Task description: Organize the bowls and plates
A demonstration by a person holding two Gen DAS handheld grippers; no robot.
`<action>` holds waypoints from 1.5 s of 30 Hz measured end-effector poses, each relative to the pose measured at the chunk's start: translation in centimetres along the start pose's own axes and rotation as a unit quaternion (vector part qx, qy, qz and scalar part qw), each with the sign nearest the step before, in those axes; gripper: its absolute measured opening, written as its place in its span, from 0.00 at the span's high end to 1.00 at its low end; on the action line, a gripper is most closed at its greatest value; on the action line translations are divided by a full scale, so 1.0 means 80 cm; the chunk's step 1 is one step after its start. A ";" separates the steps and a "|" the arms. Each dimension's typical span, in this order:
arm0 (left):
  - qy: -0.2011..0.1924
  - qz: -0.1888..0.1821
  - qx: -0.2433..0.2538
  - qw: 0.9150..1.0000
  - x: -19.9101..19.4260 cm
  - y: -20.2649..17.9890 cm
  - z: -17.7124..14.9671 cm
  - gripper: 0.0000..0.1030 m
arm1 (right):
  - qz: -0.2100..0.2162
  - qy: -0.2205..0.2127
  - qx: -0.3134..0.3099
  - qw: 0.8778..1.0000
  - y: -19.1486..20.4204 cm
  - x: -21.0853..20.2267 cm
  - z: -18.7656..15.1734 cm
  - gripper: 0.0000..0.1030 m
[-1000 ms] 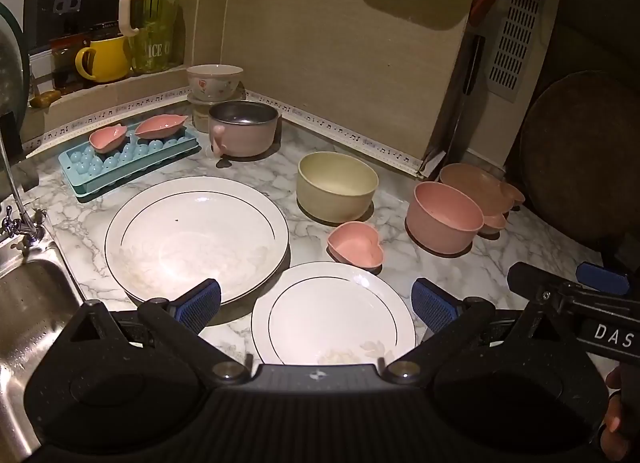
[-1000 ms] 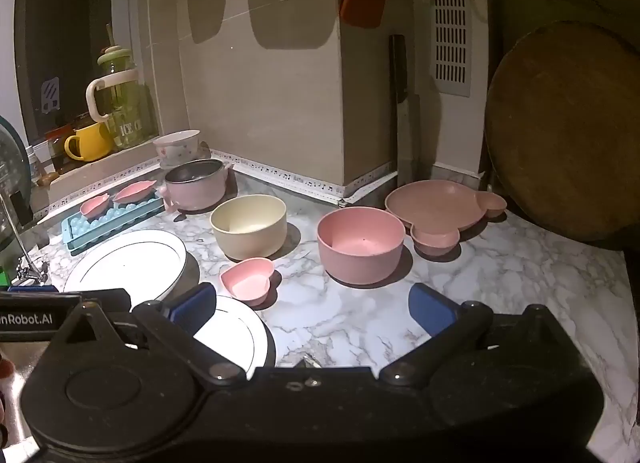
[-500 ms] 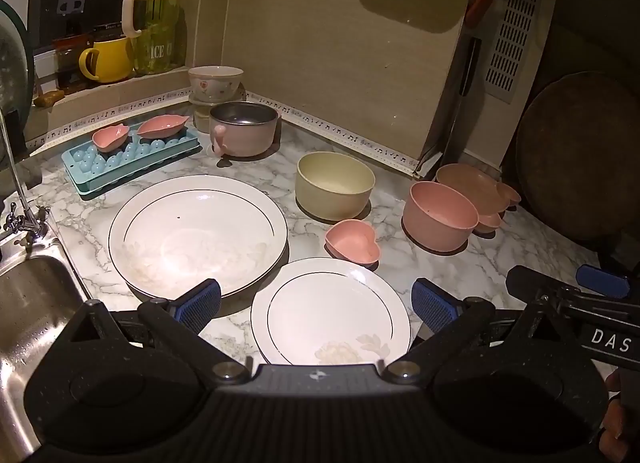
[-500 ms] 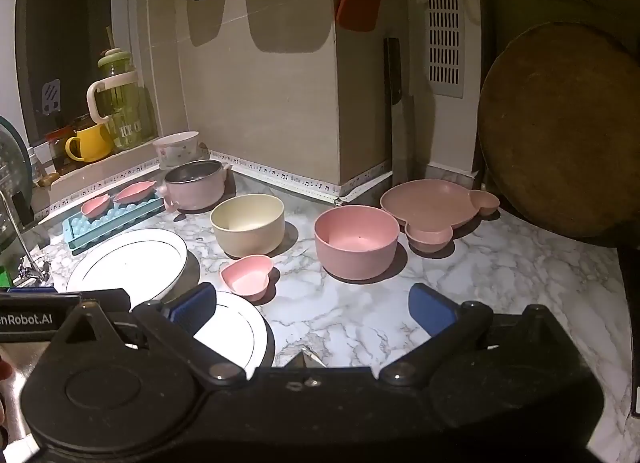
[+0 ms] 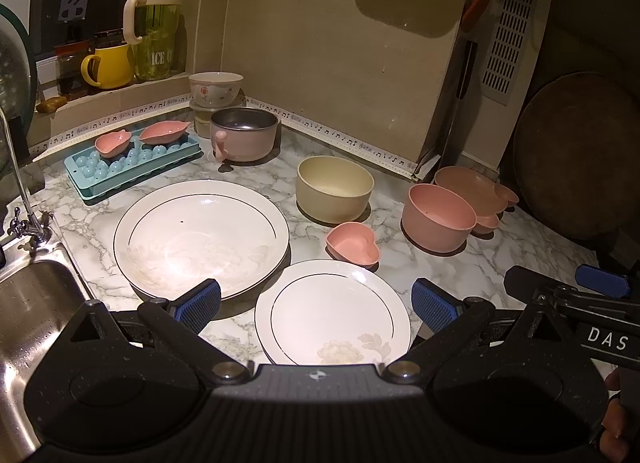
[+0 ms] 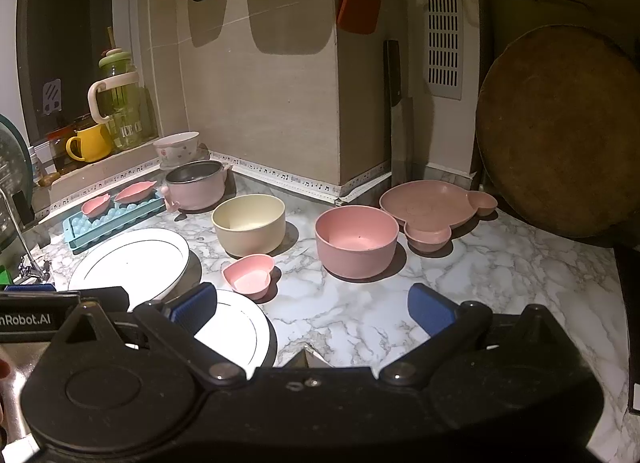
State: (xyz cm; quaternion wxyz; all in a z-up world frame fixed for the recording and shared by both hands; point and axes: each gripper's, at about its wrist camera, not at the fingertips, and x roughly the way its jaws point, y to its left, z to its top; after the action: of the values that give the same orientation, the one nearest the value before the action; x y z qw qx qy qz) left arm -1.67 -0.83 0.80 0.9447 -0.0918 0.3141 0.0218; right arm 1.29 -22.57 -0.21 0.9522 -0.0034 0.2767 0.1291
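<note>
Plates and bowls lie untouched across the marble counter: in my left wrist view the small white plate sits at lower centre between the spread, empty fingers of my left gripper, the large white plate has slid slightly right since a second ago, so I am only drifting, nothing sorted yet. In my right wrist view the right gripper hangs released over bare marble, the pink bowl at centre sits a touch lower and closer than before, so I judge it the likely first pick.
</note>
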 end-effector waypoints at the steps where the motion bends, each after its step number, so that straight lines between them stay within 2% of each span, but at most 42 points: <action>1: 0.000 0.000 0.000 1.000 0.000 0.000 0.000 0.01 | 0.000 0.000 0.000 1.000 0.000 0.000 0.000 0.01; 45: -0.005 -0.023 0.020 1.000 -0.009 -0.017 -0.008 0.01 | -0.033 -0.005 0.003 0.999 -0.012 -0.019 -0.006 0.03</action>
State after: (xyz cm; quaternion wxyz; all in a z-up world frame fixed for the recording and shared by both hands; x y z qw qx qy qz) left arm -2.48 -2.24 0.94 0.9482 -0.0800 0.3074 -0.0059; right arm 0.03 -23.93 0.13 0.9573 -0.0091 0.2722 0.0970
